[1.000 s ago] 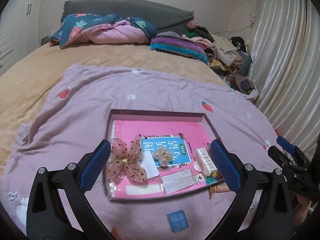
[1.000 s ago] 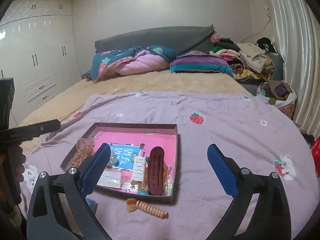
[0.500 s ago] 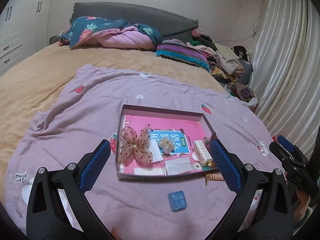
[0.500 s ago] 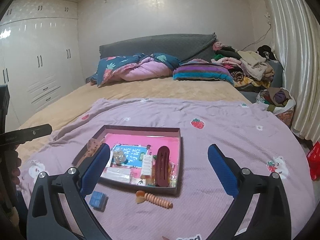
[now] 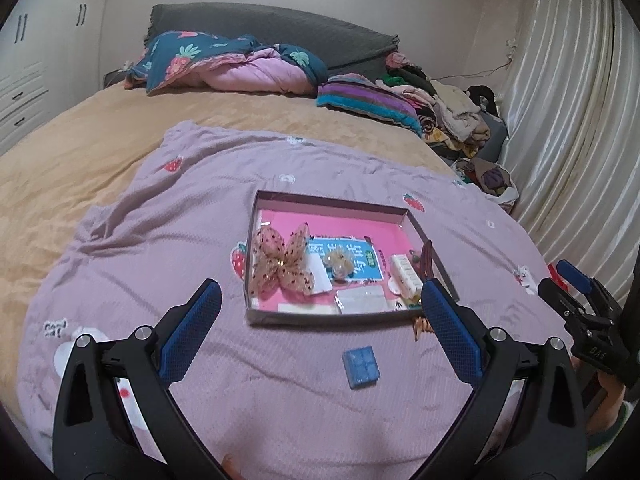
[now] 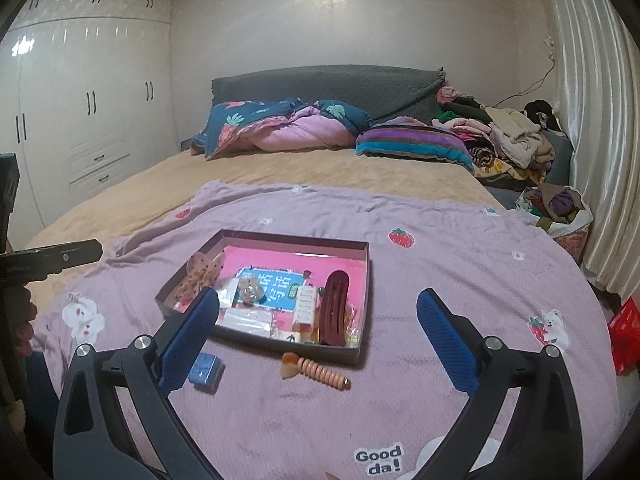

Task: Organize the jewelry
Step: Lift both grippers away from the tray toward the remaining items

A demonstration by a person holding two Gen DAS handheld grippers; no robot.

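A shallow box (image 5: 332, 203) (image 6: 366, 268) with a pink floor lies on the lilac blanket. In it are a dotted tulle bow (image 5: 282, 262), a clear flower clip (image 5: 339, 263) on a blue card, a white comb clip (image 5: 406, 274) (image 6: 306, 308) and a dark red hair clip (image 6: 335, 308). A small blue box (image 5: 360, 366) (image 6: 206, 368) and an orange beaded clip (image 6: 316, 372) lie on the blanket in front of the box. My left gripper (image 5: 320, 320) and right gripper (image 6: 316, 328) are both open and empty, held back above the near blanket.
The bed (image 6: 280, 168) carries folded quilts and pillows (image 5: 240, 64) at the head and a clothes pile (image 6: 508, 136) at the right. A curtain (image 5: 572, 100) hangs on the right, a wardrobe (image 6: 80, 120) on the left. A red thing (image 6: 624, 336) lies at the right edge.
Both grippers have pulled back and up from the box, so it looks smaller and farther. Both stay open. The things in and by the box have not moved.
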